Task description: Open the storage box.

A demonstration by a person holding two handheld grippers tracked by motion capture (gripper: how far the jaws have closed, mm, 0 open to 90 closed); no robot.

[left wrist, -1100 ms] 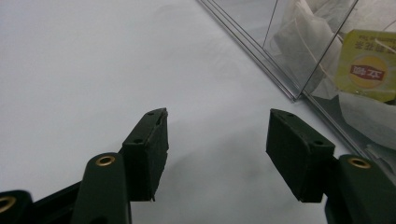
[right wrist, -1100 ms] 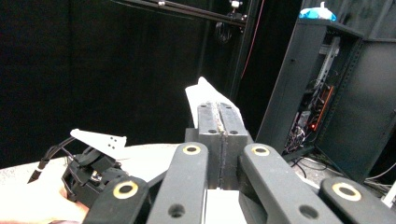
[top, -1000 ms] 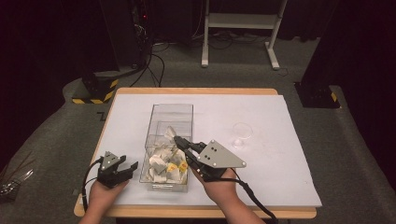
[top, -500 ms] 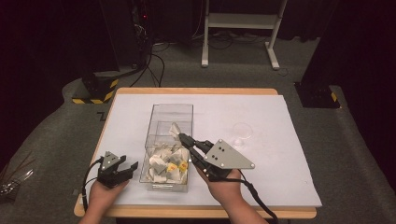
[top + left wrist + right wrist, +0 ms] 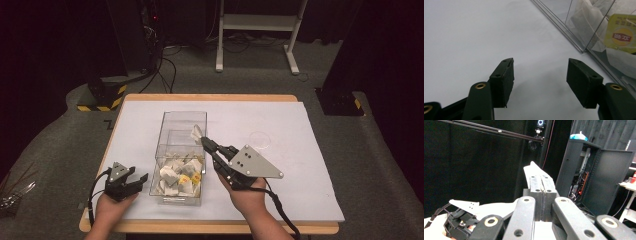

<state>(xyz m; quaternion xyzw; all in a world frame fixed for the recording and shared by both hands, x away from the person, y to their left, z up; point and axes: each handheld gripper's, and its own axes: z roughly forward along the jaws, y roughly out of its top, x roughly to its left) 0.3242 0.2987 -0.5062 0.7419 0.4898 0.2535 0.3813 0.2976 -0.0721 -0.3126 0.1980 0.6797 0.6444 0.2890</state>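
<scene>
With my right tongs (image 5: 205,141) clamped on a tea bag (image 5: 196,132) lifted above the clear box (image 5: 176,197), I should carry it slowly clear of the rim, left tongs (image 5: 134,181) resting open on the bench (image 5: 300,165).

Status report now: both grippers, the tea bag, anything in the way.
Right gripper shut on white paper tea bag, lifted above clear plastic box. Left gripper open, empty, over white table cover beside box. Nothing in the way.
</scene>
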